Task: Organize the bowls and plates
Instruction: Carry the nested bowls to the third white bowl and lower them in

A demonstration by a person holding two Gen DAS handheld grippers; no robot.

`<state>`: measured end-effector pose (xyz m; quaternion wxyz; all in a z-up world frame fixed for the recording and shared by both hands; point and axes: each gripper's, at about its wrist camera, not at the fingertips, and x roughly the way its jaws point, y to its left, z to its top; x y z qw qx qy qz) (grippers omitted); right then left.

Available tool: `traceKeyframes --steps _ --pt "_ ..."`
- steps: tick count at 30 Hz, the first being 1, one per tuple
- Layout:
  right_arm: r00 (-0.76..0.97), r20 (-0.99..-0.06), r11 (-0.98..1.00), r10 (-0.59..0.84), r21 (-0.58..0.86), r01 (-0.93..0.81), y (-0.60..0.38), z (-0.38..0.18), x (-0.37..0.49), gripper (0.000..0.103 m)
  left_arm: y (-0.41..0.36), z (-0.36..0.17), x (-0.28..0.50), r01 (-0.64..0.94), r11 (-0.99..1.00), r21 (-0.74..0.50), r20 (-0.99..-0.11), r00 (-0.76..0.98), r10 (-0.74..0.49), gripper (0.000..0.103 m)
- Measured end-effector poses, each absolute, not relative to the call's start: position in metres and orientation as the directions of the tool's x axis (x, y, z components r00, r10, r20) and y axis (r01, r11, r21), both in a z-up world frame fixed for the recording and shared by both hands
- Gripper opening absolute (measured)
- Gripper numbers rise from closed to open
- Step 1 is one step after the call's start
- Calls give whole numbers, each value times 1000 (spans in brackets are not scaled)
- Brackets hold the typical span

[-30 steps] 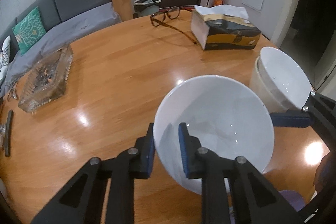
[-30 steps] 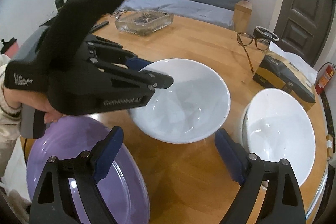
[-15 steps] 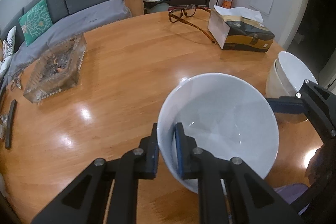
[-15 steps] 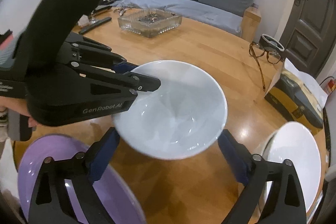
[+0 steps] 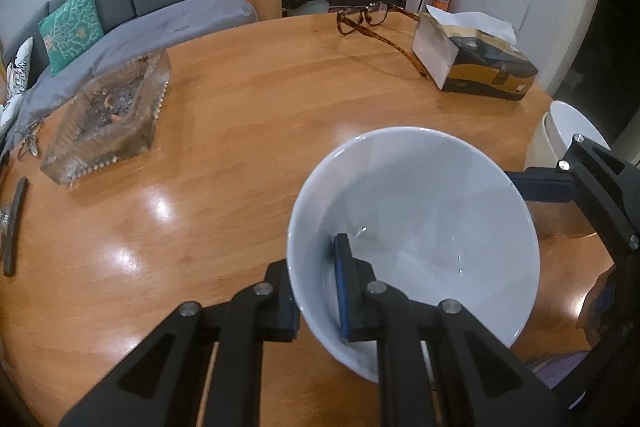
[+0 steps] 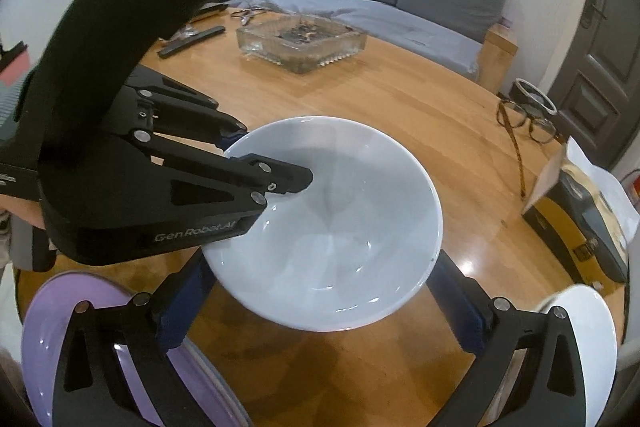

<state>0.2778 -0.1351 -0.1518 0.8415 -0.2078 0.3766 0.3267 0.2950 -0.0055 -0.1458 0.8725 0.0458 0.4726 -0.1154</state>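
- Left wrist view: left gripper [image 5: 318, 291] is clamping the near rim of a glossy white ceramic bowl [image 5: 416, 227], one blue pad inside the wall, the other finger outside it; jaws are nearly fully closed on the thin rim.
- The bowl is sitting tilted beyond the jaws, its opening facing the camera, over the round polished wooden table [image 5: 248, 131].
- One blue-padded finger of the right gripper [image 5: 540, 183] is showing just right of the bowl's rim; cannot tell contact there.
- A second white bowl [image 5: 560, 131] is standing further right, past that finger.
- Far ahead left of the jaws is lying a square clear glass ashtray [image 5: 108, 119]; far ahead right, tortoiseshell glasses [image 5: 368, 19] and a black-and-gold tissue box [image 5: 476, 67].
- Right wrist view: right gripper [image 6: 324, 303] is standing wide open, jaws having just been opening; the white bowl [image 6: 340, 227] is sitting between the two blue pads, whether they touch it I cannot tell.
- The left gripper [image 6: 256, 163] is coming in from the left, pinching the bowl's left rim.
- A lilac round plate [image 6: 40, 347] is lying under and beside the right gripper's left finger.
- The second white bowl [image 6: 592, 339] is lying just outside the right finger.
- The glass ashtray [image 6: 304, 43] is sitting well ahead of the jaws.
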Motion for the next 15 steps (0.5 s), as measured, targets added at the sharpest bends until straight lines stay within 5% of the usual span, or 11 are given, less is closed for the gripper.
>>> traceKeyframes --steps 15 --pt "529 -748 697 401 -126 -706 -131 -155 279 101 -3 -146 297 233 972 -27 -832 535 -151 12"
